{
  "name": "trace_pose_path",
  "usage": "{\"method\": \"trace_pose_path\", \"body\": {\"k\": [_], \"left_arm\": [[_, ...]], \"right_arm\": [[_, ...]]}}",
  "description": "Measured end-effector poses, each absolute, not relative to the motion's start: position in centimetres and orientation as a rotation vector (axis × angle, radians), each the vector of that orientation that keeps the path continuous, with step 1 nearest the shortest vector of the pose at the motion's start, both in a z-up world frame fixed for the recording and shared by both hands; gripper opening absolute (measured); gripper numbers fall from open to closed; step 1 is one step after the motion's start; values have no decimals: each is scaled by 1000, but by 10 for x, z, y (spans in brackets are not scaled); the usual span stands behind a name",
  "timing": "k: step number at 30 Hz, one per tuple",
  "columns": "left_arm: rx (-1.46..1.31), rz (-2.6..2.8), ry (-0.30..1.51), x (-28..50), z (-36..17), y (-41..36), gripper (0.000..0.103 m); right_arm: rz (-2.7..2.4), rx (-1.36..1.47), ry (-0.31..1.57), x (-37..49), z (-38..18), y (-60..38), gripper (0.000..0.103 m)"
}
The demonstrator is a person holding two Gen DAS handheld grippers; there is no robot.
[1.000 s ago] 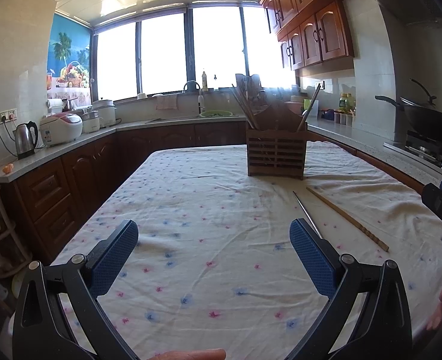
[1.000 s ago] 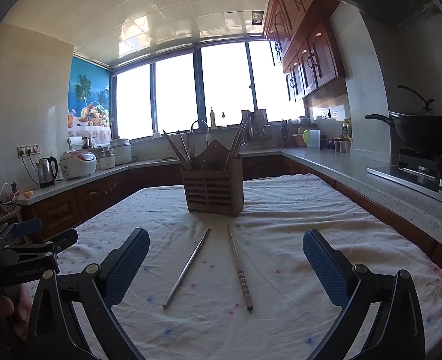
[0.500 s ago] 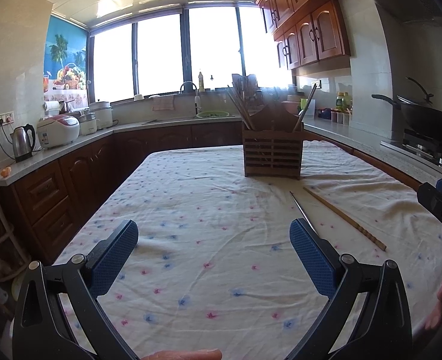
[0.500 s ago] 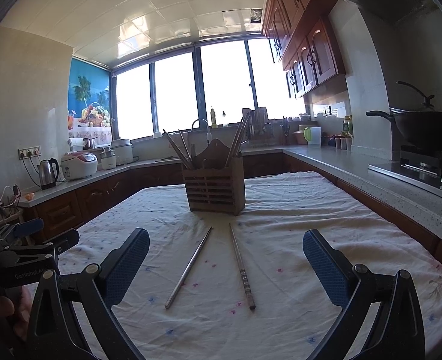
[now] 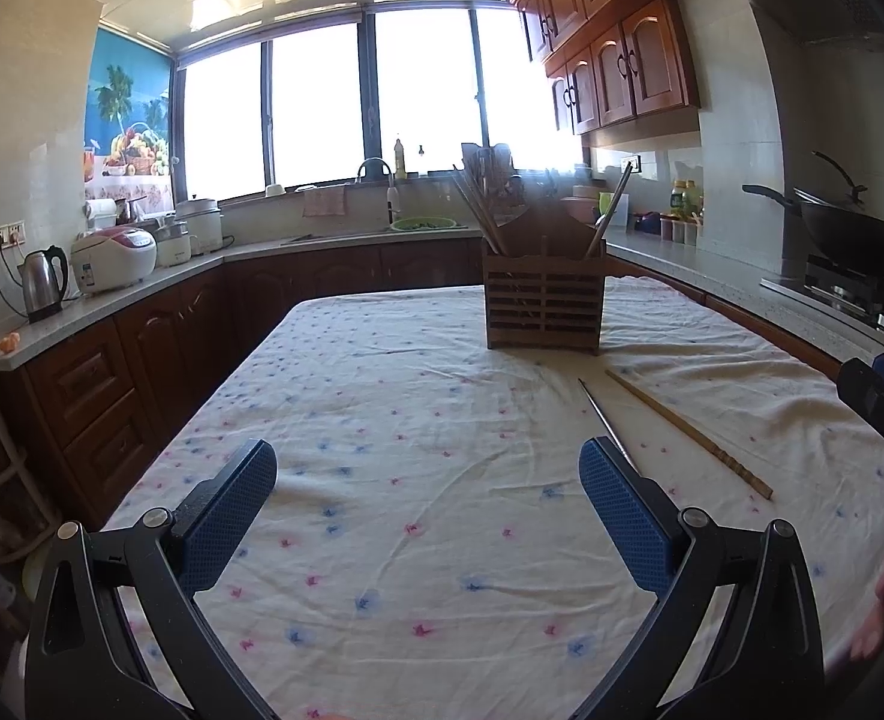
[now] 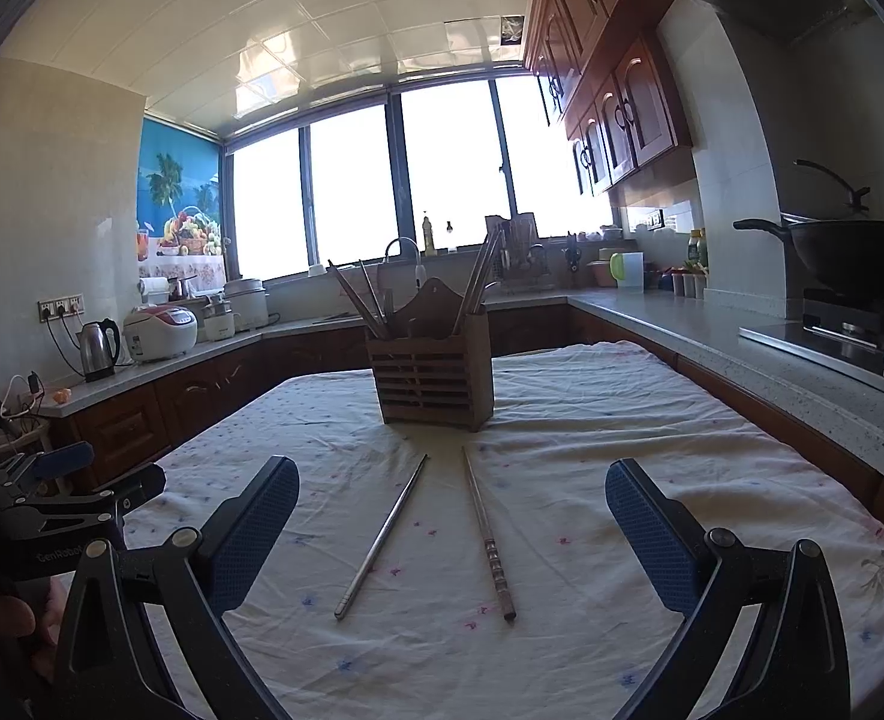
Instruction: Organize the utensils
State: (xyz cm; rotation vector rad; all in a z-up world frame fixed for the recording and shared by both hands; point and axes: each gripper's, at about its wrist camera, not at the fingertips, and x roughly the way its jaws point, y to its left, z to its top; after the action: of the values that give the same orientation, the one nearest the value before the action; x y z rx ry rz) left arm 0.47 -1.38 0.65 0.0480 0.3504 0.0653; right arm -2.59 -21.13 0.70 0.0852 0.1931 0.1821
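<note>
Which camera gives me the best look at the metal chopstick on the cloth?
The right wrist view: the metal chopstick lies whole, centred between the open right gripper's fingers. In the left wrist view its near end is hidden behind a finger of the left gripper.

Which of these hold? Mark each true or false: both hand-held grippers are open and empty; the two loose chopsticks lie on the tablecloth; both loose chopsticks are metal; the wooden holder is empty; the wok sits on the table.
1. Both the left hand-held gripper and the right hand-held gripper are open and empty. True.
2. Two loose chopsticks lie on the tablecloth. True.
3. Both are metal. False: one is a metal chopstick, the other a wooden chopstick.
4. The wooden chopstick holder is empty. False: several chopsticks stand in it.
5. The wok sits on the table. False: it is on the stove.
</note>
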Motion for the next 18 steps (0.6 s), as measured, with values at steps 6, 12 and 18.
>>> {"method": "trace_pose_path", "body": {"k": [6, 12, 18], "left_arm": [[53, 60, 351, 5, 7, -14, 103], [49, 64, 354, 5, 6, -13, 103], [52, 61, 355, 5, 6, -12, 103]], "right_arm": [[185, 86, 189, -27, 8, -209, 103], [186, 88, 190, -28, 10, -207, 103], [188, 87, 190, -28, 10, -207, 103]]}}
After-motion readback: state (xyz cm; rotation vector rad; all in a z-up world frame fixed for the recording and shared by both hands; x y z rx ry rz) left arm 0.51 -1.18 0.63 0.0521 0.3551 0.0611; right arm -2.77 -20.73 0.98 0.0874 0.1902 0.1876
